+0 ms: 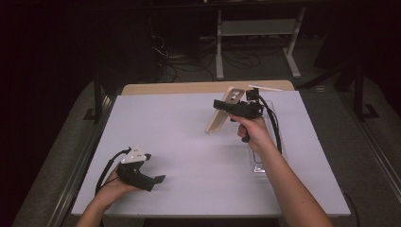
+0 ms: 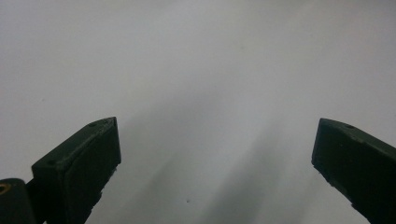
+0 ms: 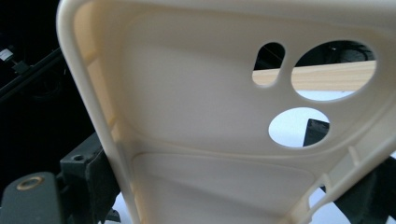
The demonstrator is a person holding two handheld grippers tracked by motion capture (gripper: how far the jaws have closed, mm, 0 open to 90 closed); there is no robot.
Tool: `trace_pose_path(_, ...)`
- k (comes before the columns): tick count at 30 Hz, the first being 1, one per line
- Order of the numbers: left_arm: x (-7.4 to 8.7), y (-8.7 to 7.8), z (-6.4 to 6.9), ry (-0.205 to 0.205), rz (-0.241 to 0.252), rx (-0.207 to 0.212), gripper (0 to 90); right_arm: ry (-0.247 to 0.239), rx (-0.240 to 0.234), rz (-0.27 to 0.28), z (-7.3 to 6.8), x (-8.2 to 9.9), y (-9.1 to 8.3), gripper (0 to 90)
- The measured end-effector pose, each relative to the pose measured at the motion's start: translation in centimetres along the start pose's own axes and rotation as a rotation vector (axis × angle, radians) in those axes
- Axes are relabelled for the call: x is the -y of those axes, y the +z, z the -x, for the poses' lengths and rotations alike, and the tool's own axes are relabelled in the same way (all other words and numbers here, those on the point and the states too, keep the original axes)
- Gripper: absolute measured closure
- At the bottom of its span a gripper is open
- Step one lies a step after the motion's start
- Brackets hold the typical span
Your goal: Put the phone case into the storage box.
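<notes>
Two grippers are in use, one working and one idle. In the high view the right gripper [image 1: 222, 105] is raised above the far middle of the white table [image 1: 189, 142] and is clamped on a cream phone case [image 1: 223, 111], which hangs tilted with its lower end just above the tabletop. The right gripper view shows the case [image 3: 196, 121] from its hollow inner side, camera cut-outs toward the top, with a black jaw pressed against each long edge; gripping across the width appears chosen to keep the open face unobstructed, presumably so something can be fitted into it. A clear tray [image 1: 257, 158] lies on the table beneath the right forearm, and a thin white strip [image 1: 265, 88] rests at the table's far edge. The left gripper [image 1: 153, 178] sits low at the near left corner, jaws spread wide with nothing between them in the left gripper view, apparently parked clear of the work until needed.
</notes>
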State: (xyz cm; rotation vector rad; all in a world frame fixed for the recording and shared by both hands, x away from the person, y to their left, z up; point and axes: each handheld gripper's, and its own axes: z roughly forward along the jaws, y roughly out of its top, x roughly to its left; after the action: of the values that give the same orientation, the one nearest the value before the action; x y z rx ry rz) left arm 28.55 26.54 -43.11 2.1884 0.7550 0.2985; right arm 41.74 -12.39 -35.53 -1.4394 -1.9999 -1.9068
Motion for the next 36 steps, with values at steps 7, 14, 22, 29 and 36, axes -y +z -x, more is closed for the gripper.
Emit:
trace_pose_path(7,-0.1,0.0,0.0,-0.003,-0.008,-0.006,1.0,-0.012,0.030,-0.006,0.5,-0.9,-0.7,9.4)
trace_pose_path(14,-0.1,0.0,0.0,-0.002,-0.013,-0.010,1.0,-0.006,0.059,0.006,1.2,-2.0,-1.6,9.5)
trace_pose_path(22,-0.1,0.0,-0.1,-0.009,-0.006,-0.012,1.0,0.024,0.106,0.023,2.7,-2.7,-2.7,9.5)
trace_pose_path(29,-0.1,0.0,0.0,-0.013,-0.006,-0.015,1.0,0.036,0.131,0.040,3.5,-3.8,-3.8,9.5)
trace_pose_path(36,-0.1,-0.1,-0.1,-0.008,-0.015,-0.017,1.0,0.025,0.168,0.050,3.9,-4.9,-4.7,9.5)
